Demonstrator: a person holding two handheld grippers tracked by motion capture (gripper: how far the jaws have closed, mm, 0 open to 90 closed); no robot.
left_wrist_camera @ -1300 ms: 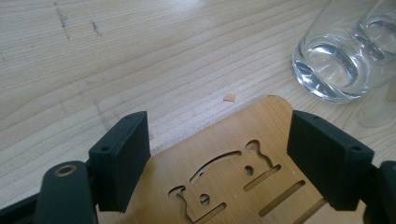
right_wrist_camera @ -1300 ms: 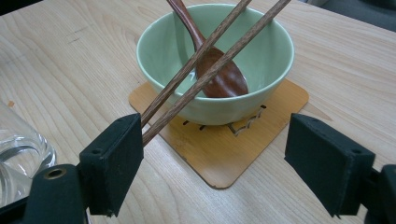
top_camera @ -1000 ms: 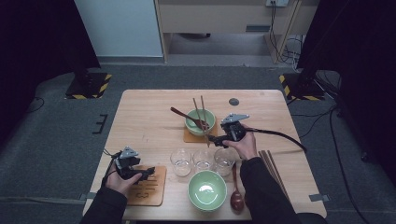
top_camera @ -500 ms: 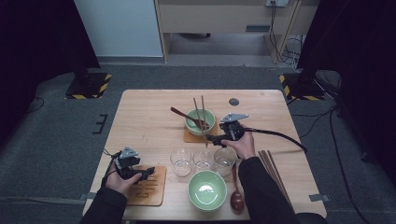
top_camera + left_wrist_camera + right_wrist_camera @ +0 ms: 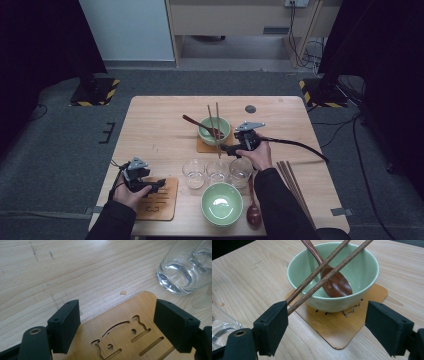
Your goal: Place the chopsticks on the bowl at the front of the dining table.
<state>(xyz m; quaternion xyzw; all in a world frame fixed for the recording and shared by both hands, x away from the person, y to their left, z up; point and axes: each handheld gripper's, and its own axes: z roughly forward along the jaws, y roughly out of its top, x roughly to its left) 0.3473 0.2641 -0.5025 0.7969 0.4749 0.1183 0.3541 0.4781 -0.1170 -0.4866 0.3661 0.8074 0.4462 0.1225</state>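
A green bowl (image 5: 214, 131) stands on a wooden coaster (image 5: 205, 146) at the table's middle; in it lies a dark wooden spoon (image 5: 335, 283). A pair of chopsticks (image 5: 325, 268) rests across the bowl's rim, their near ends low beside my right gripper's left jaw. My right gripper (image 5: 329, 315) is open just in front of the bowl (image 5: 352, 270), with nothing pressed between its jaws. My left gripper (image 5: 117, 315) is open over the far edge of a cut-out wooden coaster (image 5: 125, 325) at the table's near left (image 5: 156, 200).
Three clear glasses (image 5: 194, 172) (image 5: 218, 171) (image 5: 240, 169) stand in a row between the hands. A second green bowl (image 5: 222, 202) and a wooden spoon (image 5: 253, 210) sit at the near edge. More chopsticks (image 5: 292, 182) lie at the right. A dark disc (image 5: 250, 109) lies far back.
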